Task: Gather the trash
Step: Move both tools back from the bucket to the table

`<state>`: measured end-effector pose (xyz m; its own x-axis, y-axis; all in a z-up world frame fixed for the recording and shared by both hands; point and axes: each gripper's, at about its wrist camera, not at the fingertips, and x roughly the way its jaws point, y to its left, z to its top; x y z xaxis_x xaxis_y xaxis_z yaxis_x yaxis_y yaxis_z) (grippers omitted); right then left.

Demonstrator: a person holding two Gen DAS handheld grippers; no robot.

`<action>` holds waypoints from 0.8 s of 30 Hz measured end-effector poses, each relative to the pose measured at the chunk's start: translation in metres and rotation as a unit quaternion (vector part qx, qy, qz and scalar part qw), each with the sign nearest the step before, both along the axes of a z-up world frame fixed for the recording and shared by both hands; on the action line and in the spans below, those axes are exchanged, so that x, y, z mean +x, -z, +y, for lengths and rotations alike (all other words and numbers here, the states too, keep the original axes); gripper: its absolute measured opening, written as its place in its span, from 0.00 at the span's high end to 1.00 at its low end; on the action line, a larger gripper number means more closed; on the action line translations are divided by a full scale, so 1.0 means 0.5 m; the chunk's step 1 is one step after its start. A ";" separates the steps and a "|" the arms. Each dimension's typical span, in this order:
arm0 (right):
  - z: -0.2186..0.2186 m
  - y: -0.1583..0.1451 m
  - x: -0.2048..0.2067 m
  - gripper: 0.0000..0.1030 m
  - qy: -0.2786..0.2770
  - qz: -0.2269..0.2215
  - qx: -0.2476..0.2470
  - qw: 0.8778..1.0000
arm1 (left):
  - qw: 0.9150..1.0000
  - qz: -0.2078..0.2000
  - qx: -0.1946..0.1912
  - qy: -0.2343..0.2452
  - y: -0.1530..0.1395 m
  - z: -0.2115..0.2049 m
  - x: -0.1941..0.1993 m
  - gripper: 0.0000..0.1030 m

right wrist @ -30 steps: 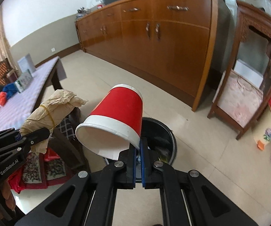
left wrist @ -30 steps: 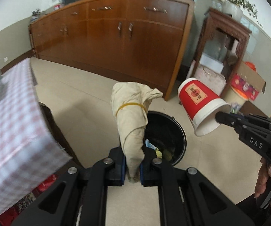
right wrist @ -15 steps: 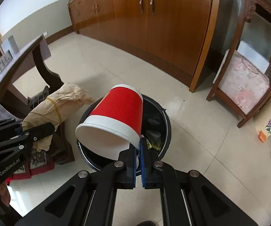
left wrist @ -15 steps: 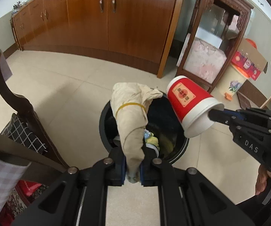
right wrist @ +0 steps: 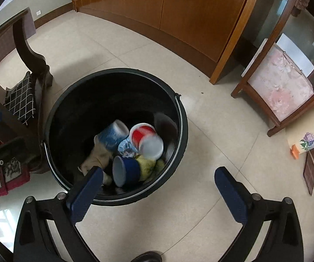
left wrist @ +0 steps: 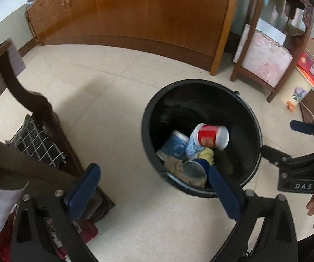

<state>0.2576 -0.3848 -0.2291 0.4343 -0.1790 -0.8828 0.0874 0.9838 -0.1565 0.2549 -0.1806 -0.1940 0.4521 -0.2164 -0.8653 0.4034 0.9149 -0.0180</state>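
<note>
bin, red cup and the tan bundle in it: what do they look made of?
Bin: looks like black plastic, smooth and slightly glossy, with a thin metal-looking band under the rim.
Red cup: probably coated paper, printed red outside, white inside; blurred.
Tan bundle: crumpled matte paper or thin cloth; can't tell which.

The red cup (right wrist: 146, 140) in the bin (right wrist: 180, 109), ahead of the right tongs (right wrist: 158, 185), is smeared by blur, its print unreadable. The tan bundle (right wrist: 95, 159) is partly hidden behind that tool's left finger (right wrist: 85, 193) and under a blue cup (right wrist: 113, 134). The cabinet (left wrist: 135, 11) beyond is cut off at the top edge.
</note>
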 end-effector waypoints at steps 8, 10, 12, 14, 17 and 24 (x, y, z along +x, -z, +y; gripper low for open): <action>0.038 -0.053 -0.007 0.00 -0.010 -0.028 -0.004 1.000 | 1.000 -0.023 -0.005 -0.008 -0.043 0.027 -0.018 0.03; 0.047 -0.074 -0.014 0.00 -0.010 -0.038 -0.001 0.999 | 0.999 -0.037 -0.012 -0.010 -0.067 0.036 -0.026 0.03; 0.054 -0.094 -0.023 0.00 -0.011 -0.048 0.006 0.999 | 0.999 -0.049 -0.016 -0.013 -0.088 0.046 -0.028 0.03; 0.065 -0.115 -0.029 0.00 -0.012 -0.059 0.009 0.998 | 0.998 -0.058 -0.022 -0.017 -0.107 0.053 -0.031 0.03; 0.079 -0.145 -0.040 0.00 -0.016 -0.073 0.009 0.997 | 0.997 -0.072 -0.026 -0.021 -0.137 0.060 -0.041 0.03; 0.100 -0.204 -0.067 0.00 -0.025 -0.099 0.010 0.995 | 0.995 -0.095 -0.030 -0.026 -0.185 0.076 -0.070 0.03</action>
<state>0.2242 -0.3350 -0.1270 0.6072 -0.1364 -0.7828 0.0661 0.9904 -0.1214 0.2198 -0.1428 -0.1016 0.6186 -0.2376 -0.7489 0.3569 0.9341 -0.0016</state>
